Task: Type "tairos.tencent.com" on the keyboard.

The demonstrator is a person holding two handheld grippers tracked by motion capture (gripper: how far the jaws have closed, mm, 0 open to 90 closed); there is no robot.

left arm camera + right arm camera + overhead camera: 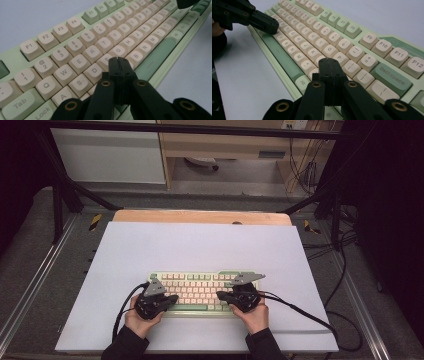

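— white and flat, that's the worktop (200, 245). what sits on it?

— a green keyboard (200, 292) with cream keys, near the person's edge, in the middle.

— where are the tongs?

— the left tongs (119, 61) are over the left half of the keyboard, tips just above the keys by d and f. both jaws are pressed together, with nothing between them.

— and the other one?

— the right tongs (329, 62) are over the right half, tips near the l and p keys. those jaws are pressed together too, holding nothing.

— can each hand be seen?

— yes, the left hand (142, 320) and right hand (255, 317) hold them from the near edge.
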